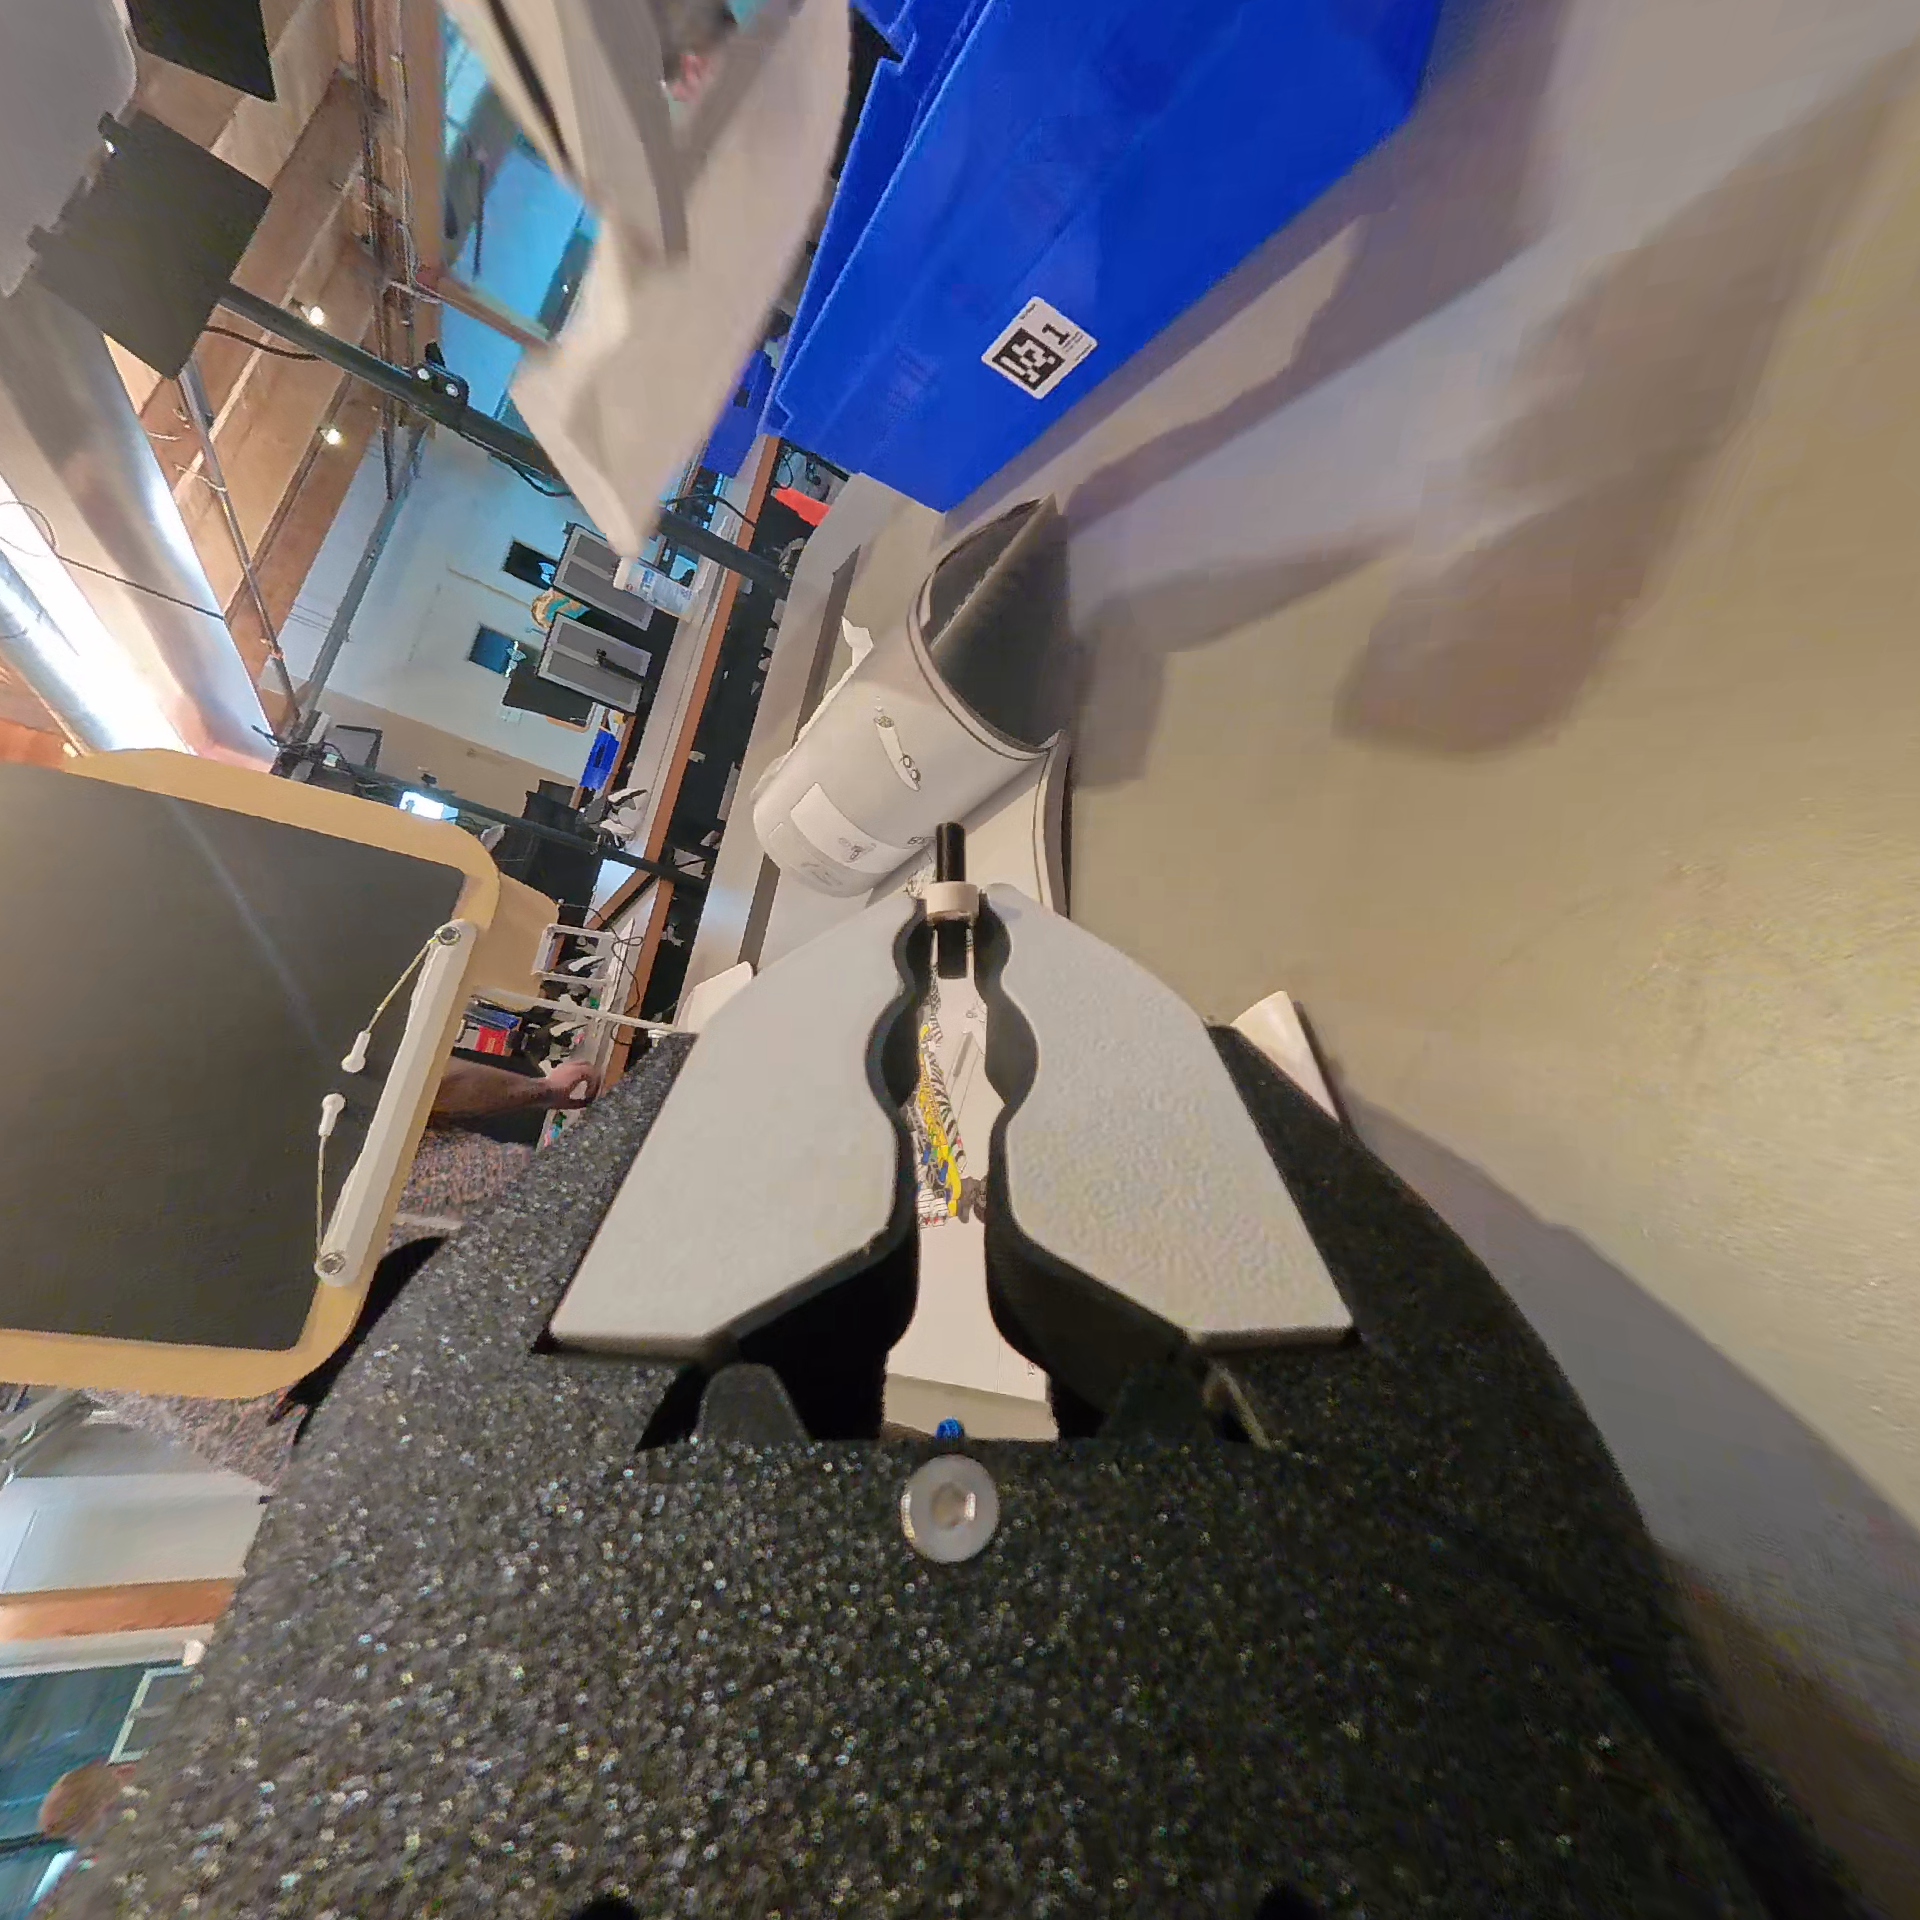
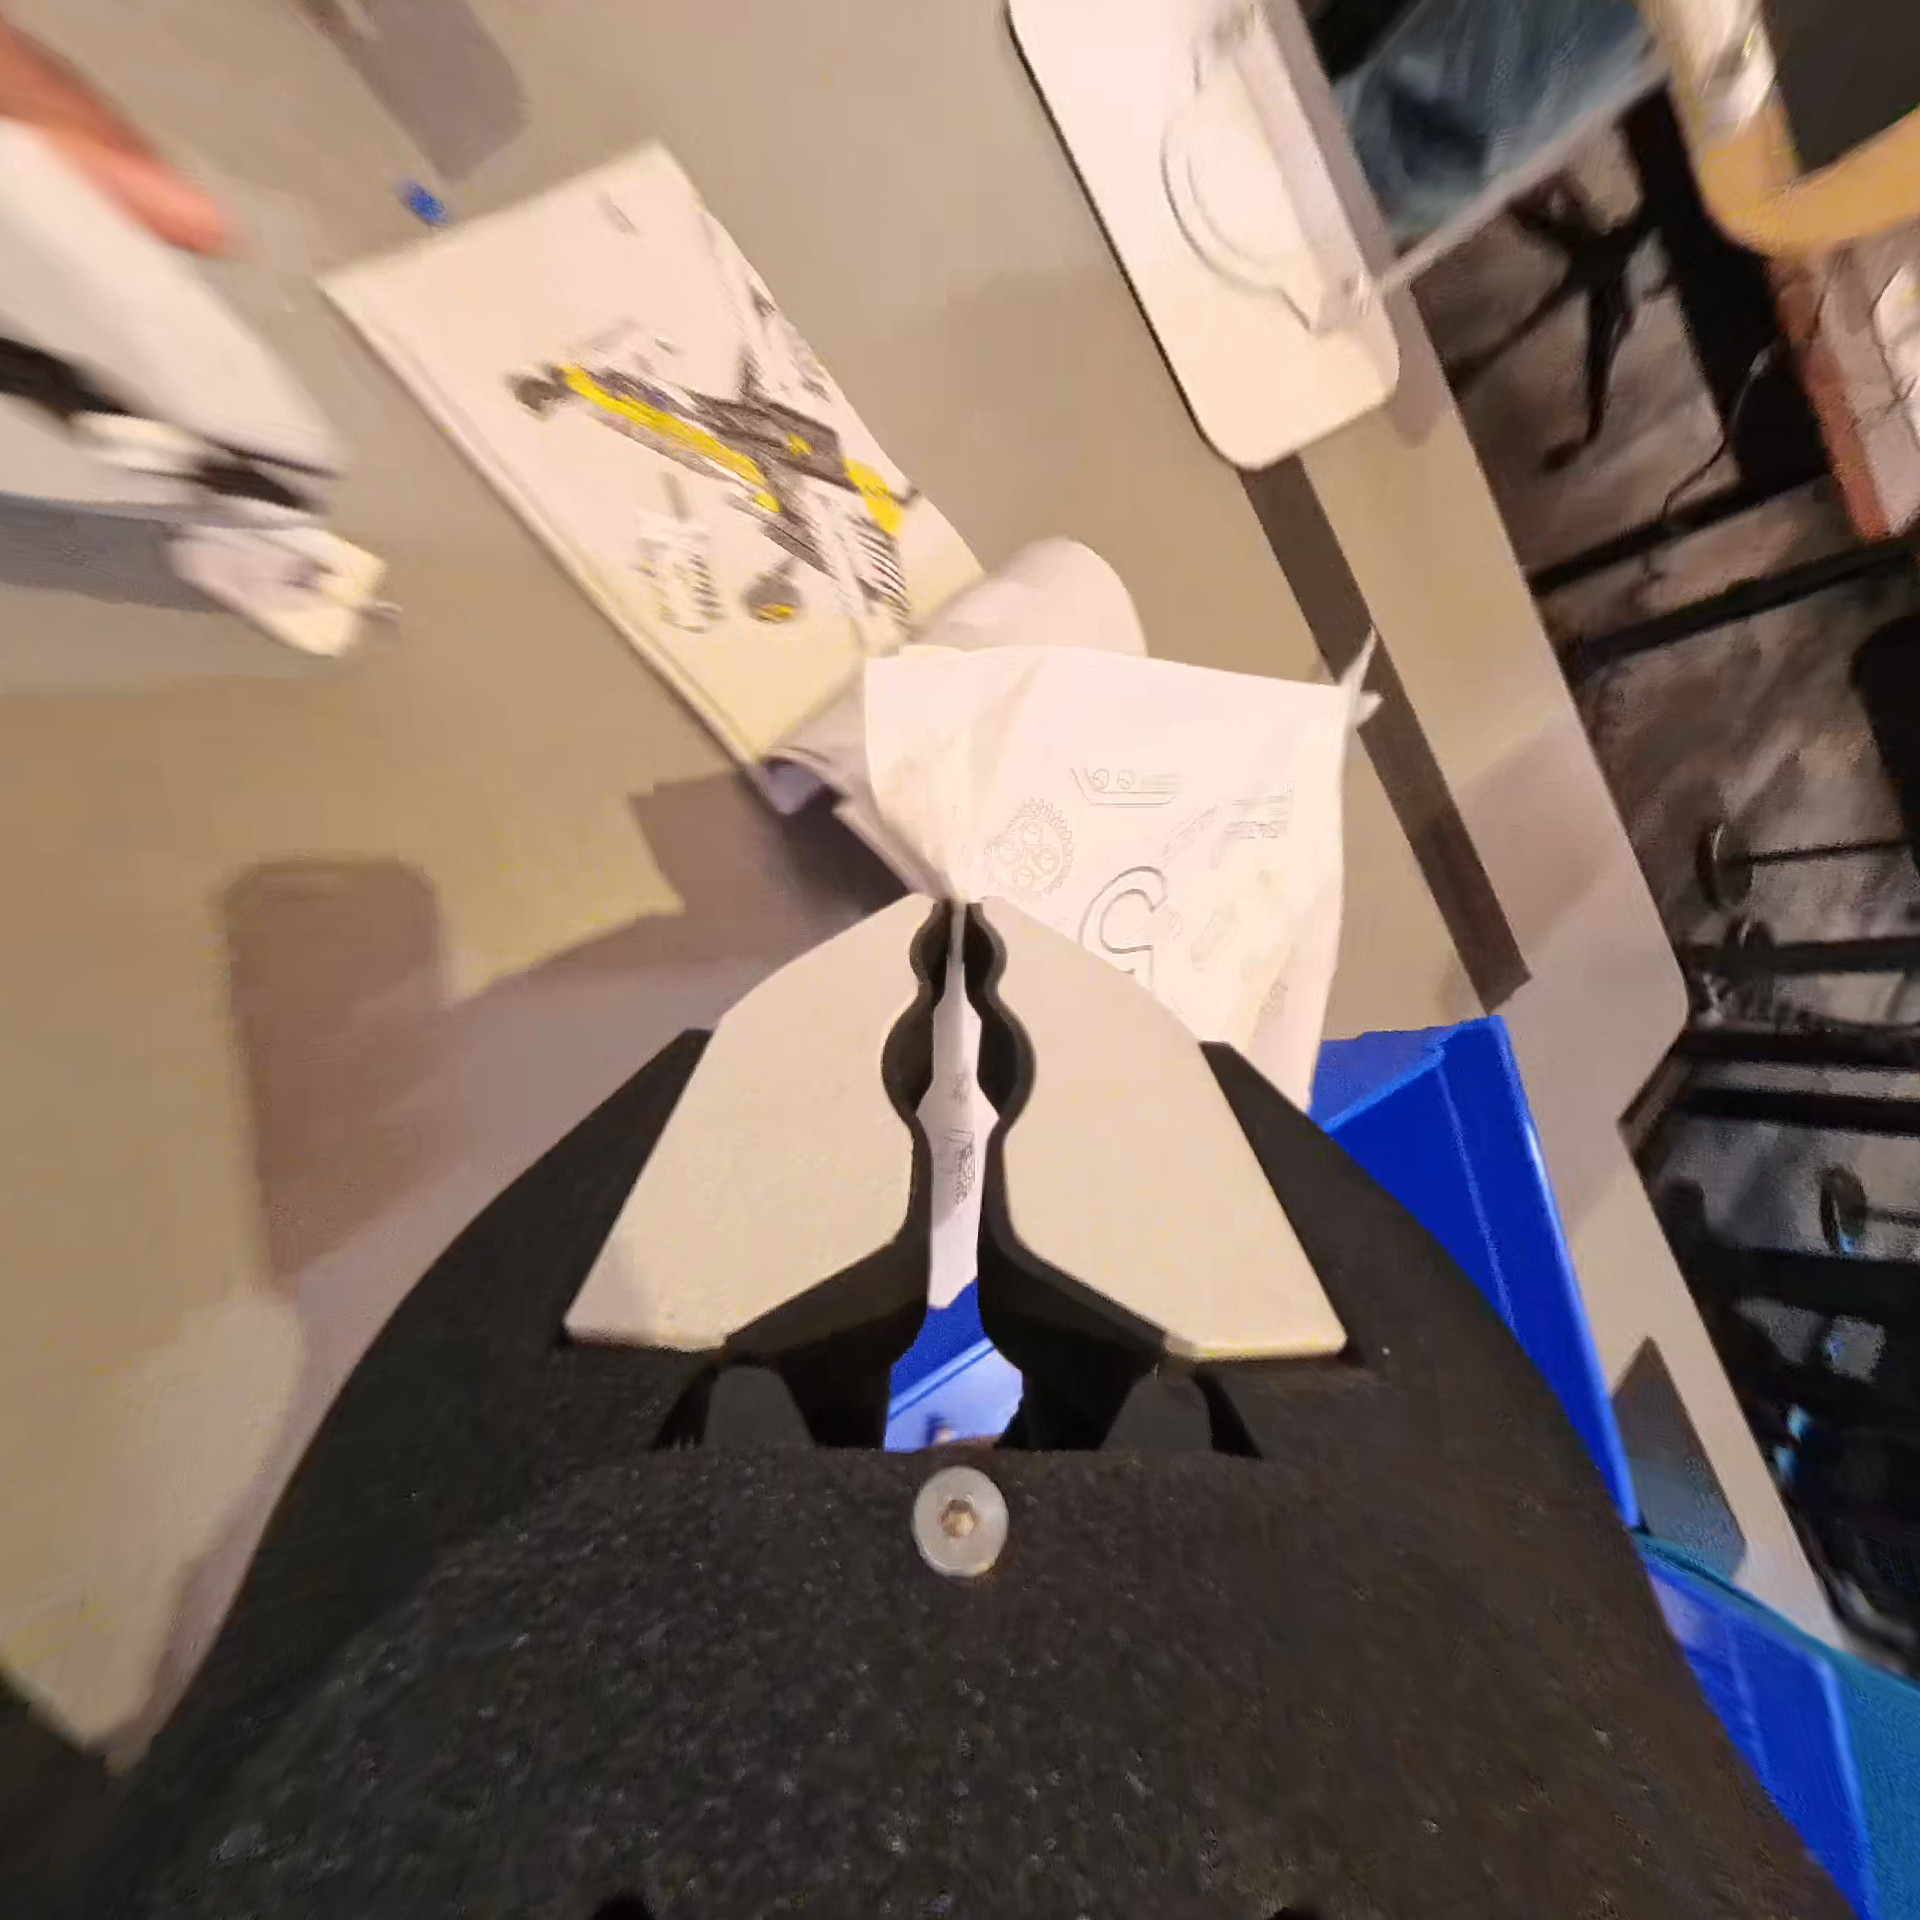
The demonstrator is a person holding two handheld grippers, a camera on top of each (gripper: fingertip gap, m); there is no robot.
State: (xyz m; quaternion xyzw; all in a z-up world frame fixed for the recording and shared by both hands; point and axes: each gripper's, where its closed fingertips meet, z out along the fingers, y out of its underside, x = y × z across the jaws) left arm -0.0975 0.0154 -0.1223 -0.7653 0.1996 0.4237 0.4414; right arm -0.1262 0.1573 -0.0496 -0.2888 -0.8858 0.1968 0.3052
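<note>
My left gripper (image 1: 951, 916) is shut on a small black pin with a white collar (image 1: 950, 862), which sticks out past the fingertips. Under the fingers lies a booklet with a yellow and black picture (image 1: 940, 1132). Just beyond the pin lies a rolled white paper bag with line drawings (image 1: 883, 758), dark inside. My right gripper (image 2: 958, 910) is shut on a white paper bag with line drawings (image 2: 1132, 821) and holds it above the beige table (image 2: 312, 769). The booklet (image 2: 675, 447) lies flat beyond it. The left gripper shows blurred at the upper left of the right wrist view (image 2: 208, 488).
A blue bin with a square tag (image 1: 1091, 239) stands on the table past the bag; it also shows in the right wrist view (image 2: 1455, 1143). A white tray (image 2: 1236, 239) lies near the table's edge. A blurred pale shape (image 1: 675, 260) hangs at the top of the left wrist view. The grippers' ends are close to 15 centimetres from one another.
</note>
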